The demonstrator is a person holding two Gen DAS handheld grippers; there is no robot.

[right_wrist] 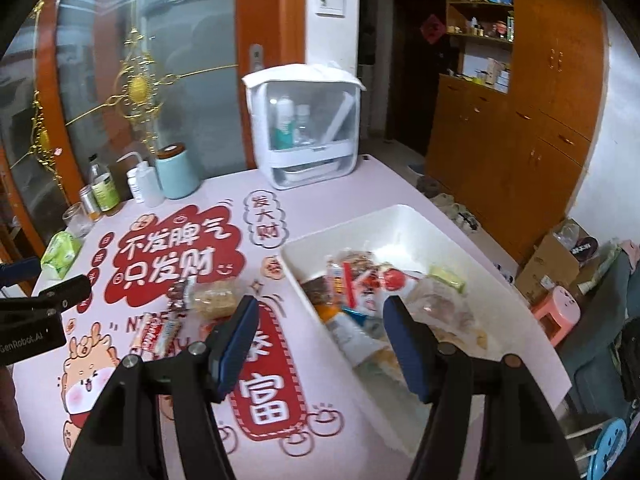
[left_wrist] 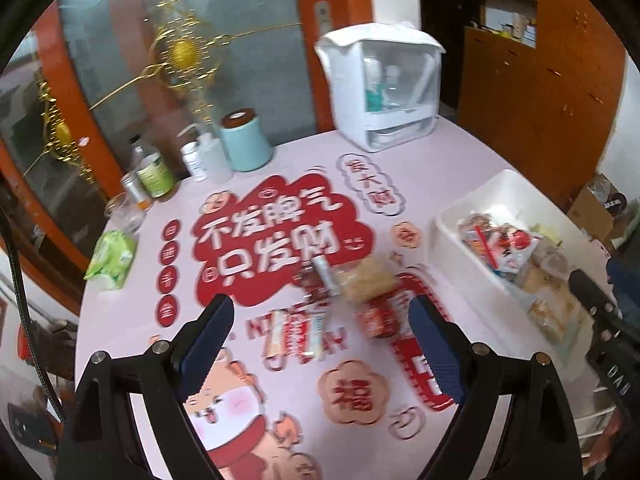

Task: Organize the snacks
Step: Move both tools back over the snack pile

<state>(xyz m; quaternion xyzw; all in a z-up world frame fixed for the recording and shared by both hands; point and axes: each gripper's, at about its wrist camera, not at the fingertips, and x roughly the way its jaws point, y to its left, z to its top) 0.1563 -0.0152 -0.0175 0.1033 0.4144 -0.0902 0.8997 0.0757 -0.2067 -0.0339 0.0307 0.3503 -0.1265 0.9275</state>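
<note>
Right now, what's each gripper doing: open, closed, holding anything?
Left gripper: open, holding nothing, above loose snacks.
Right gripper: open, holding nothing, at the white bin.

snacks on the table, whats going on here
A person holding a gripper in each hand is sorting snacks into a white bin on a pink printed tablecloth. The bin already holds a heap of packets. A few are still loose on the cloth: a cracker pack, a red-and-white wafer bar and a red packet. The left gripper hangs open above those loose snacks, holding nothing. The right gripper is open and empty over the bin's near edge.
</note>
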